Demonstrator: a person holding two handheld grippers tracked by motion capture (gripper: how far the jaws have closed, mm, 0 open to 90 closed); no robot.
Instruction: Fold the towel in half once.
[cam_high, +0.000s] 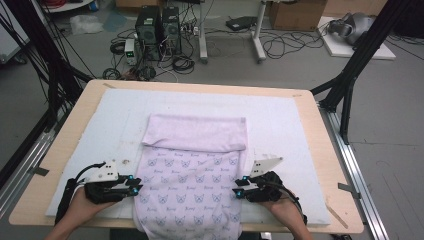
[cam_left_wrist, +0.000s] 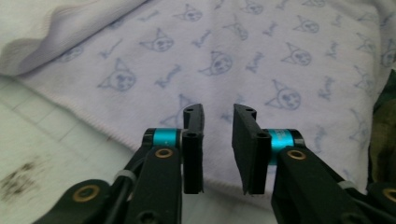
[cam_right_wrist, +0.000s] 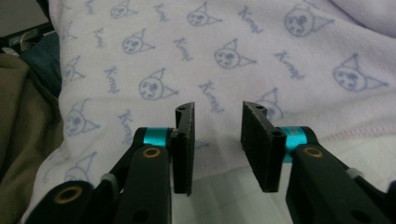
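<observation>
A wooden table (cam_high: 320, 150) carried a white mat (cam_high: 115, 115) that covered most of its top. On the mat lay a pale lilac towel (cam_high: 192, 165) printed with small blue cat faces, its far edge folded back toward the person as a plain band (cam_high: 196, 131) at twelve o'clock of the cloth, and its near end hanging over the table's edge at six o'clock.

The left gripper (cam_high: 134, 189) sat at nine o'clock of the towel, just beside its left hem, held in the person's left hand (cam_high: 82, 202). In the left gripper view its jaws stood apart with a clear gap, nothing pinched between them, the towel's hem (cam_left_wrist: 93, 123) lying beneath and ahead of the left gripper (cam_left_wrist: 218, 144).

The right gripper (cam_high: 239, 189) sat at three o'clock of the towel, at its right hem, held in the right hand (cam_high: 282, 207). In the right gripper view the right gripper (cam_right_wrist: 217, 140) had its jaws parted too, empty, with the printed cloth (cam_right_wrist: 187, 56) spread ahead at twelve o'clock.
</observation>
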